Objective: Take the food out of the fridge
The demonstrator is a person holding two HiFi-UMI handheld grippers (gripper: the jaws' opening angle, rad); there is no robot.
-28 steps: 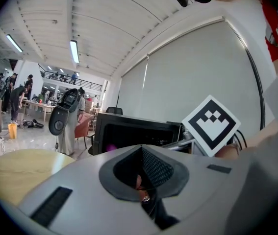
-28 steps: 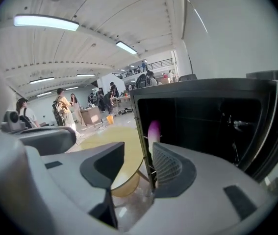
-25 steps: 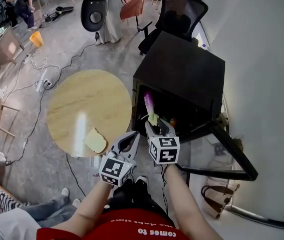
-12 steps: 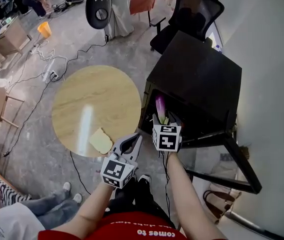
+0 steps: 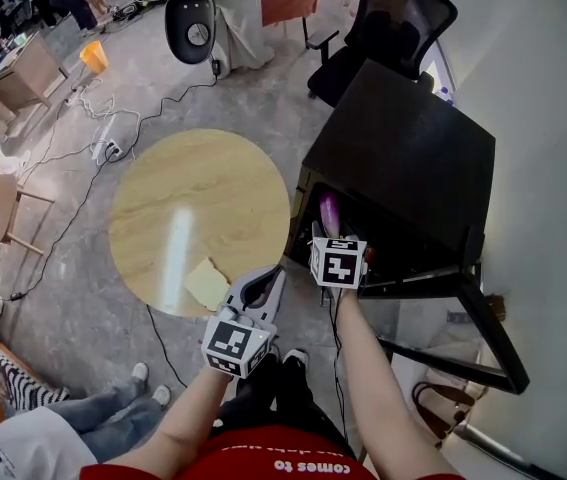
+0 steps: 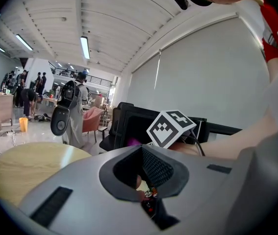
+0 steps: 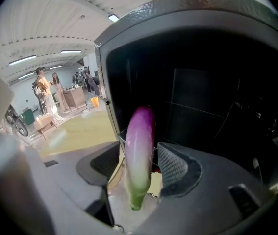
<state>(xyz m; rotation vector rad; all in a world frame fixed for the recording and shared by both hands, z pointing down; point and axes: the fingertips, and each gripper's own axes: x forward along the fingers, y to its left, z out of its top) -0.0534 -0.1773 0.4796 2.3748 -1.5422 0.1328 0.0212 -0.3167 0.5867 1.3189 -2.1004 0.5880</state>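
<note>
**Desk:** Where is the food, from your end?

**Operator:** I've got the purple aubergine with the pale green stem end (image 7: 139,146) standing upright at the open front of the small black box-shaped fridge (image 5: 403,158). Its purple end is up, and it sits at the opening's left edge, between the jaws of my right gripper (image 5: 325,238).

**Desk:** Gripped?

**Operator:** No. In the right gripper view I see the two mesh pads (image 7: 174,166) standing wide, one on each side of it, with a sliver of gap on both. Those jaws have just been opening. The green end dips toward the gripper's throat, and I can't say whether it touches there.

**Desk:** And your other one?

**Operator:** My left gripper (image 5: 275,276) is drawn in to a closed tip with nothing in it. It hangs low in front of me, just beside the right one and clear of the fridge. It points at the edge of the round light-wood table (image 5: 213,188).

**Desk:** Anything on that table?

**Operator:** One flat pale-yellow slice (image 5: 206,283), bread by the look of it. It lies by the table's near rim, close to the left gripper's tip but apart from it.

**Desk:** The door?

**Operator:** The fridge's dark-framed glass door (image 5: 418,281) is swung wide open to my right. A black office chair (image 5: 393,18) stands behind the fridge.
</note>
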